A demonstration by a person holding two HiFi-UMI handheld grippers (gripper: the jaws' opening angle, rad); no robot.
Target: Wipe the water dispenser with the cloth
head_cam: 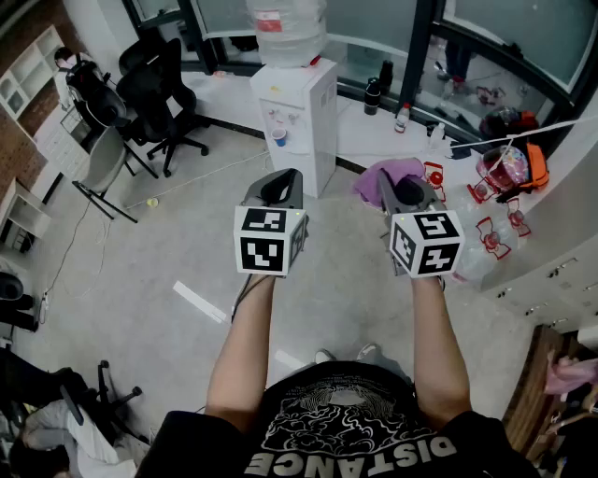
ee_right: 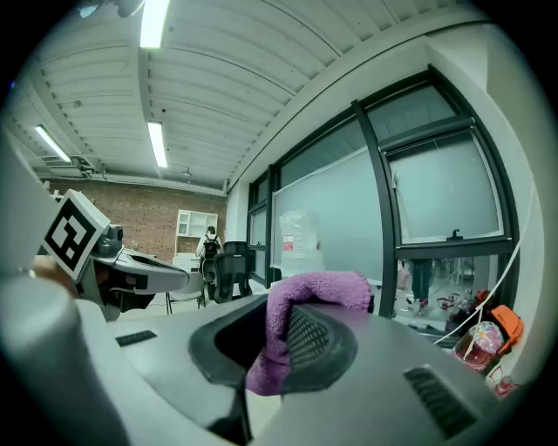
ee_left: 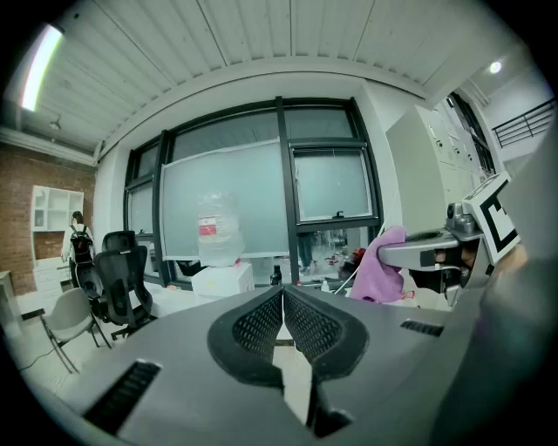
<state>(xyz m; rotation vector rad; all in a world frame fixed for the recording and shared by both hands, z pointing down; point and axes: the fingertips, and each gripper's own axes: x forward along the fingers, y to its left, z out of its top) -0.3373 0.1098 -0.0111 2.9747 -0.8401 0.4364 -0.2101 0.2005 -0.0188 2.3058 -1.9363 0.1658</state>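
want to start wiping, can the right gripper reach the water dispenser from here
Probably not from here: the right gripper, shut on the cloth, is short of the water dispenser. Only floor lies between, so stepping closer should work.

place: office | office chairs (head_cam: 161,91) | water dispenser (head_cam: 297,121) | large windows (ee_left: 331,185)

A white boxy water dispenser (head_cam: 297,117) topped by a clear bottle (head_cam: 288,28) stands upright at upper centre. A purple fleecy cloth (head_cam: 383,175) hangs right of centre, pinched in the right gripper (head_cam: 400,191).
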